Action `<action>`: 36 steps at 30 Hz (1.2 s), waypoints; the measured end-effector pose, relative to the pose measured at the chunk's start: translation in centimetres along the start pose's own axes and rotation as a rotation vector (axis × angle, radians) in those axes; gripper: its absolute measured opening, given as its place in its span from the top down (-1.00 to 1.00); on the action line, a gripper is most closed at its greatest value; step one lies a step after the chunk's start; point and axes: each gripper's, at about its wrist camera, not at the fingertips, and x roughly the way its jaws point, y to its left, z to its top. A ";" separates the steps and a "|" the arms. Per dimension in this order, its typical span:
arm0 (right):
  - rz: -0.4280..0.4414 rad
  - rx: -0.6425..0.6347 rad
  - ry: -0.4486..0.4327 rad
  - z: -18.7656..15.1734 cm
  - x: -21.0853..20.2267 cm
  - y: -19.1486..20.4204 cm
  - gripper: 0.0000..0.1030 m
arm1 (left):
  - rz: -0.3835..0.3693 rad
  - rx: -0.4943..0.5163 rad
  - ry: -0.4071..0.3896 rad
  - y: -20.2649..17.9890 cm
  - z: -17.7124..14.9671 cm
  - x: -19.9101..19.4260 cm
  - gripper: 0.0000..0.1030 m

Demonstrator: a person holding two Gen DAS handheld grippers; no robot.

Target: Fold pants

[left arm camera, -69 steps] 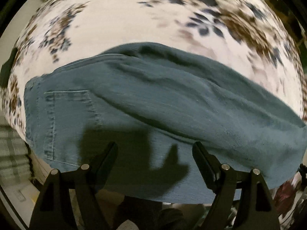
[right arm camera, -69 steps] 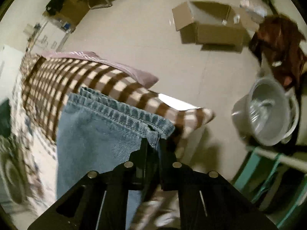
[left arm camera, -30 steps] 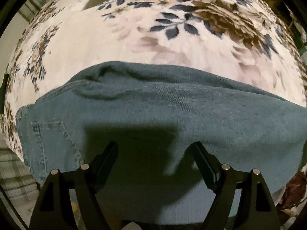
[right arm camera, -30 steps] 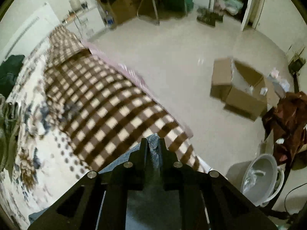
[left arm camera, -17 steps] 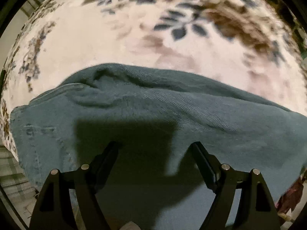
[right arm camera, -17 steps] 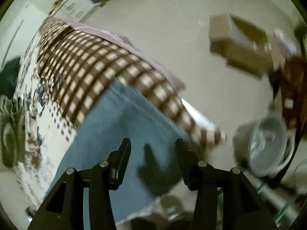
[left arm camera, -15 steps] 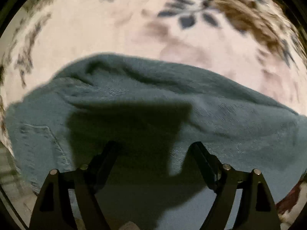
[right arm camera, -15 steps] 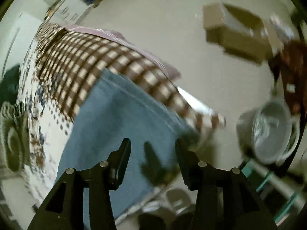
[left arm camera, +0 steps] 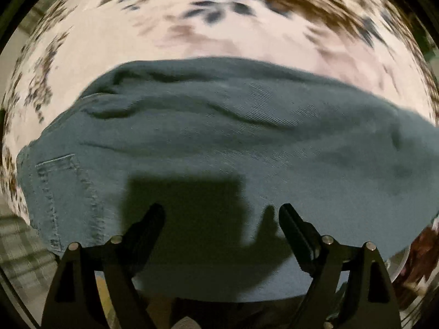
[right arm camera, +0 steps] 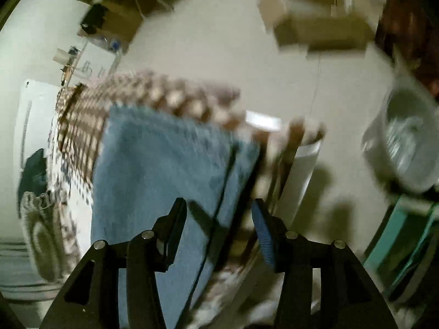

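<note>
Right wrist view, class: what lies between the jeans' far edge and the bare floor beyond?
In the right wrist view, a brown-and-cream checked blanket lies between the jeans and the floor, with a pinkish edge along its floor side.

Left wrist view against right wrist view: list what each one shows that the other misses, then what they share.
Only the left wrist view shows the back pocket and the open left gripper above it. Only the right wrist view shows the checked blanket, cardboard box, grey basin, bare floor and open right gripper. Both show the jeans lying on the floral bedspread; neither gripper holds them.
</note>
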 end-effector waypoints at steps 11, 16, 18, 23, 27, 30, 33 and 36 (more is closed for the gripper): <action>0.062 0.175 0.152 1.7 4.6 -0.4 0.65 | -0.013 0.031 0.032 -3.0 1.1 3.6 -1.00; 0.036 0.137 0.071 1.2 2.5 0.2 0.95 | -0.009 0.050 0.034 -2.1 1.7 2.7 -1.00; 0.026 0.133 0.058 1.1 1.5 0.0 0.95 | -0.027 0.054 0.023 -2.4 1.6 1.8 -1.00; 0.006 0.136 0.126 1.3 3.0 -1.4 0.94 | -0.024 0.082 0.037 -3.3 2.7 2.6 -1.00; 0.110 0.160 0.145 1.7 3.0 -2.7 0.09 | -0.044 0.061 0.035 -3.0 4.3 3.9 -1.00; 0.190 0.138 0.185 1.4 4.3 -3.3 0.00 | -0.081 0.031 0.008 -2.4 4.5 4.3 -1.00; 0.265 0.145 0.150 0.9 5.2 -4.0 -0.18 | -0.089 0.037 -0.023 -2.5 4.2 4.5 -1.00; 0.447 0.125 0.104 0.7 4.8 -4.3 0.00 | -0.090 0.044 -0.036 -2.1 4.4 4.8 -1.00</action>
